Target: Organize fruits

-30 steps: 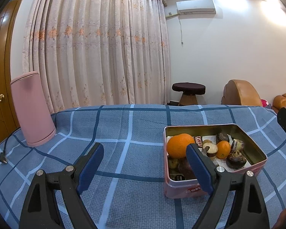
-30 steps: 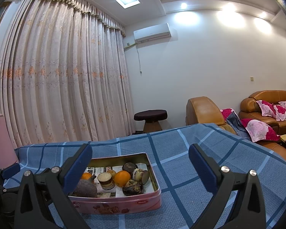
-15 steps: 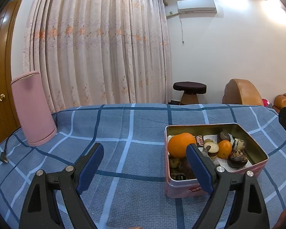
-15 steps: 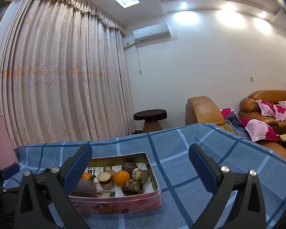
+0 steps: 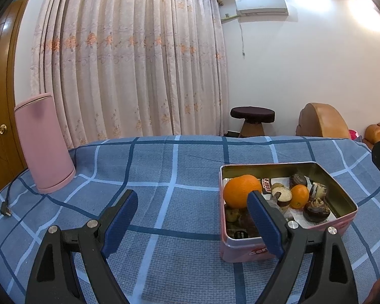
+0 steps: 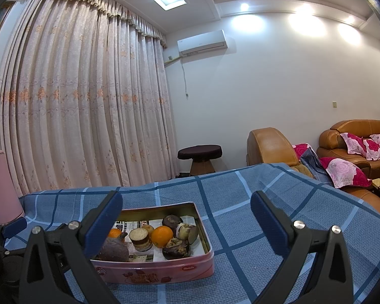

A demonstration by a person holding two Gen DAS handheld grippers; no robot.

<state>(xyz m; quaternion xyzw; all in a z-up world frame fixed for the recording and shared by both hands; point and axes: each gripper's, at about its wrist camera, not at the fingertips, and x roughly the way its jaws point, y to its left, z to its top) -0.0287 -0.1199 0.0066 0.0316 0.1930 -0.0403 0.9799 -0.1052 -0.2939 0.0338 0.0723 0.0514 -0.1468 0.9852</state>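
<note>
A pink tin (image 5: 286,249) (image 6: 164,271) stands on the blue checked tablecloth and holds the fruit. Inside are a large orange (image 5: 242,193), a small orange (image 5: 299,195) (image 6: 162,235), several dark brown fruits (image 5: 316,210) (image 6: 176,248) and a purple-brown tuber (image 6: 114,250). My left gripper (image 5: 192,217) is open and empty, to the left of the tin's near corner. My right gripper (image 6: 187,223) is open and empty, held above the tin's right side.
A tall pink container (image 5: 43,141) stands at the table's far left, with a black cable plug (image 5: 5,209) near it. Beyond the table are curtains, a dark round stool (image 5: 252,119) and brown sofas with pink cushions (image 6: 347,169).
Both grippers stay open and nearly still. The left wrist view has drifted very slightly; the tin and fruit have not moved.
</note>
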